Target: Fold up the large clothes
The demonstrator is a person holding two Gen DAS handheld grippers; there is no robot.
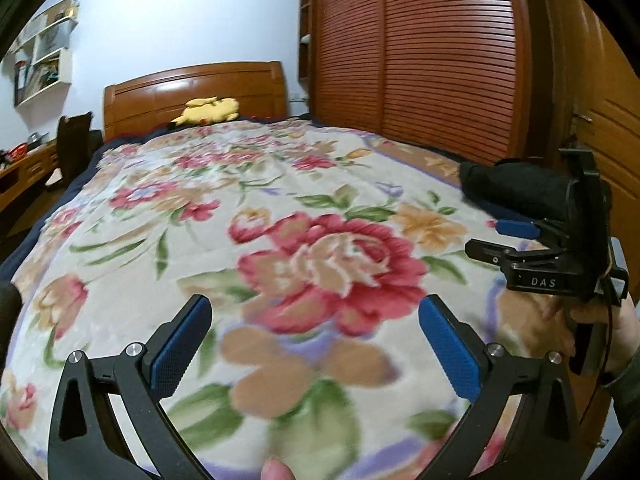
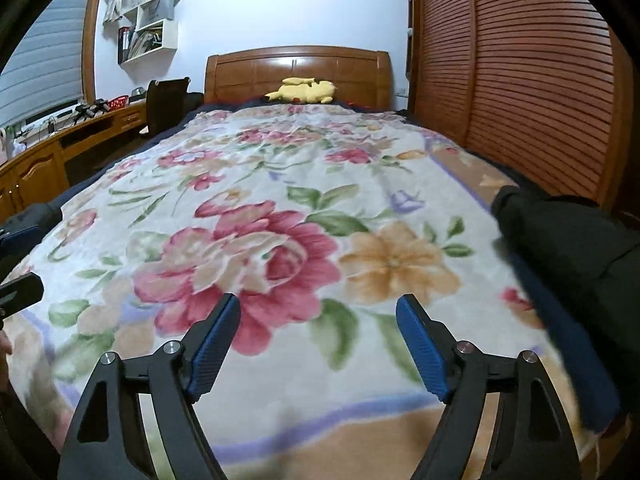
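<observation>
Left gripper [image 1: 316, 344] jaws wide apart, empty, right gripper [image 2: 318, 346] likewise, both over floral blanket [image 1: 280, 208], dark garment [image 2: 568, 240] at right edge.

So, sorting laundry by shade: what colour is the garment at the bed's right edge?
Black garment, clearest in the right wrist view.

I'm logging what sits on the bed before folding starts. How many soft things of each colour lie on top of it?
Floral blanket: 1
Dark garment: 1
Yellow plush toy: 1
Total: 3
</observation>
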